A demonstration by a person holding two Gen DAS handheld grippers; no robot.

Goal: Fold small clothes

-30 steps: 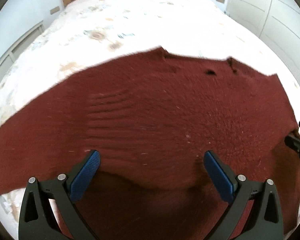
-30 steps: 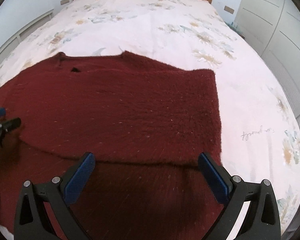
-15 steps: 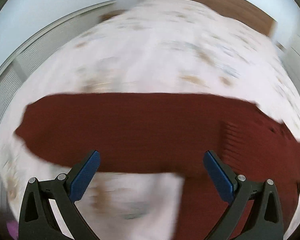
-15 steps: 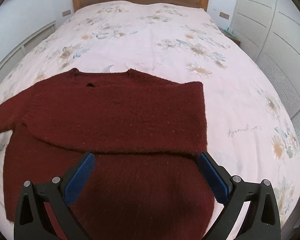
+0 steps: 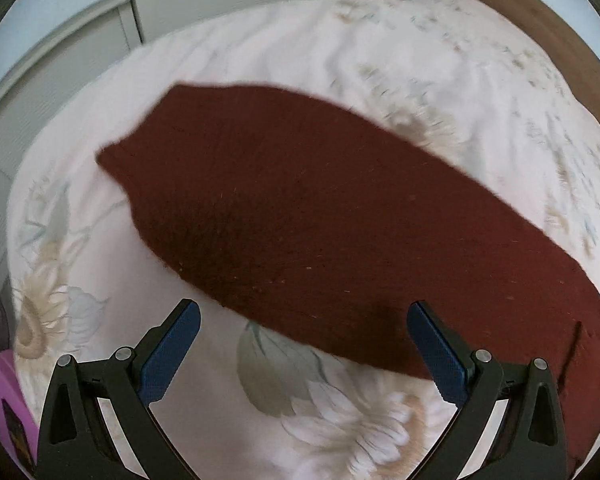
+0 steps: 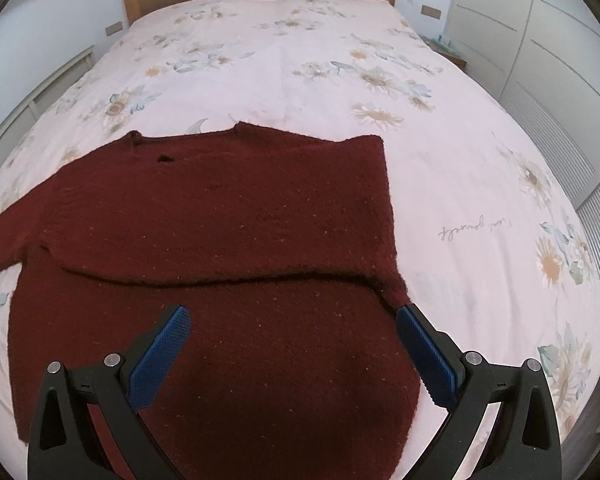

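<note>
Maroon sweater (image 6: pixel 220 240) has one sleeve folded in; both grippers' jaws gape empty, the left gripper (image 5: pixel 300 344) facing the other sleeve (image 5: pixel 300 216) to grasp next.

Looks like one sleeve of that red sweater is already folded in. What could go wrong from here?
The unfolded sleeve is long and floppy; gripped at one point by the open left gripper, it may sag or twist. Dragging it could also shift the folded sleeve across the sweater, near the open right gripper.

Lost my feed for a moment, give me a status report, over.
Left gripper open, empty, over the outstretched sleeve. Right gripper open, empty, over the maroon sweater, right sleeve already folded across. Nothing in the way on the bedspread.
</note>
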